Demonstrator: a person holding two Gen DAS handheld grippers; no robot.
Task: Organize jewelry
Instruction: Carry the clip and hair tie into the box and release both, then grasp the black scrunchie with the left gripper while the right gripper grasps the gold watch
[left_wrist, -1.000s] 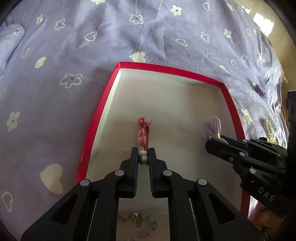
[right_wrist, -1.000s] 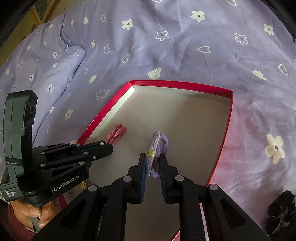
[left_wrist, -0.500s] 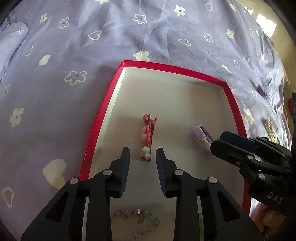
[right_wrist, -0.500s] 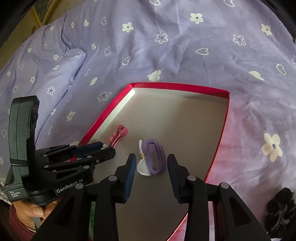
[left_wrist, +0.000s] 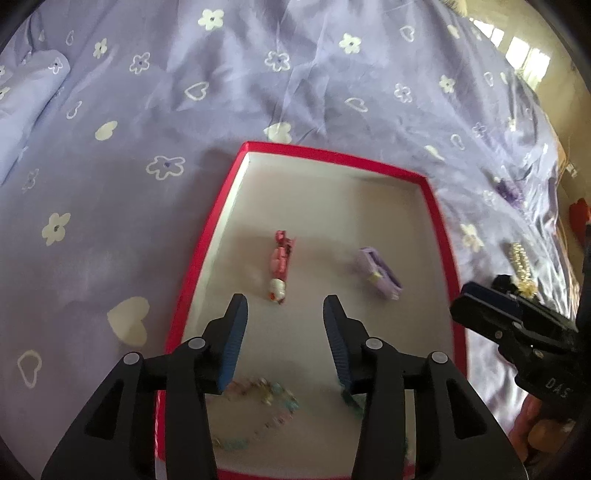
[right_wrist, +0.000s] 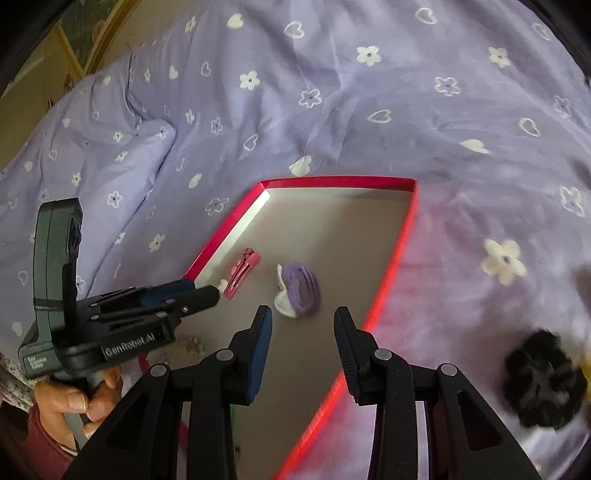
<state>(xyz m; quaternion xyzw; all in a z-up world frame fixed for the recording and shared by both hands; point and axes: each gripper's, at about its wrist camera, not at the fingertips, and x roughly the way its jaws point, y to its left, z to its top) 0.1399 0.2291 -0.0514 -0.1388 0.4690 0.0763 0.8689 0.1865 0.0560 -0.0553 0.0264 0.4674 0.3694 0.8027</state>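
The left wrist view looked down into a red tray (left_wrist: 436, 206) lying on a bed (left_wrist: 110, 221) covered with a lilac sheet printed with white flowers and hearts. The left tongs (left_wrist: 284, 314) were opening, with nothing between the blue pads (left_wrist: 234, 332). Just beyond their tips lay a pink clip (left_wrist: 279, 264) on the tray's pale floor, apart from both pads. A purple tie (left_wrist: 378, 273) lay to its right, well inside the right rim. Nearer the camera, under the tongs, a blurred bead string (left_wrist: 258, 410) rested on the tray floor. The right tongs (left_wrist: 460, 302) reached in over the right rim from the picture's edge. On the sheet outside the tray sat a pearl piece (left_wrist: 517, 258) and a small purple item (left_wrist: 509, 190), too blurred to name.

In the right wrist view, the right tongs (right_wrist: 303, 317) stood open and empty, pads clear of everything. The tie (right_wrist: 301, 290) lay just ahead of them, resting on a white part, with the clip (right_wrist: 242, 271) to its left near the tray's (right_wrist: 391, 273) left wall. The left tongs (right_wrist: 210, 291), held by a hand (right_wrist: 74, 398), pointed at the clip's white end. A black hair tie (right_wrist: 543, 380) lay on the sheet to the right, outside the tray.
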